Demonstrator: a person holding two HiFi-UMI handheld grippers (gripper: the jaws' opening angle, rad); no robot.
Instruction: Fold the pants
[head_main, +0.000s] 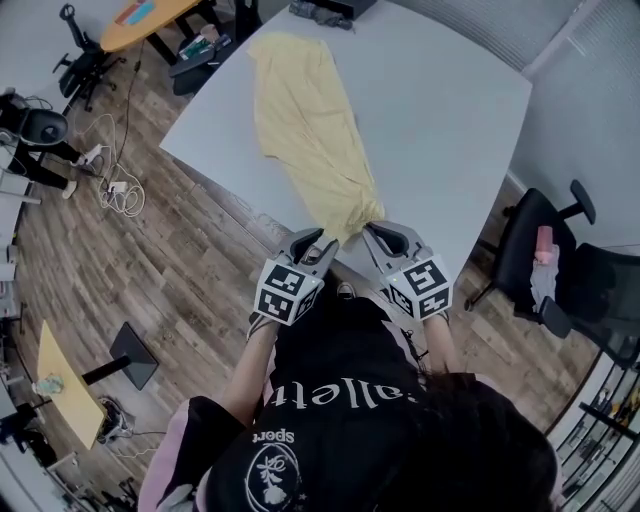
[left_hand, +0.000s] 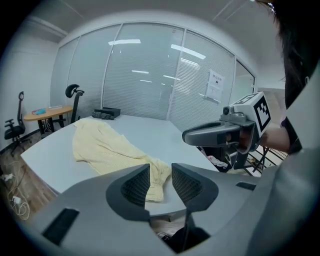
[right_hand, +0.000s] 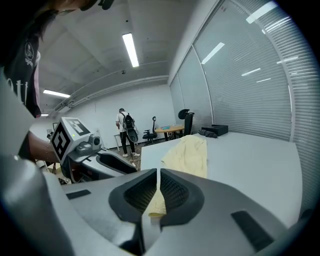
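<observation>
The right gripper (right_hand: 158, 186) pinches the near end of the yellow pants (head_main: 305, 120) between its jaws. The left gripper (left_hand: 160, 175) has its jaws narrowly apart, the cloth just beyond them, ungripped.

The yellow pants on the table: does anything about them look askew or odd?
The pants lie slantwise on the table, their near end bunched into a narrow twist at its edge, pinched between the jaws of the right gripper.

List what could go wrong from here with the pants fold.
1. Only the right hand-held gripper pinches the pants; the left hand-held gripper stands open, so lifting now could skew the fold.
2. Their near end is bunched at the table edge, so it might slide off or fold in wrinkles.
</observation>
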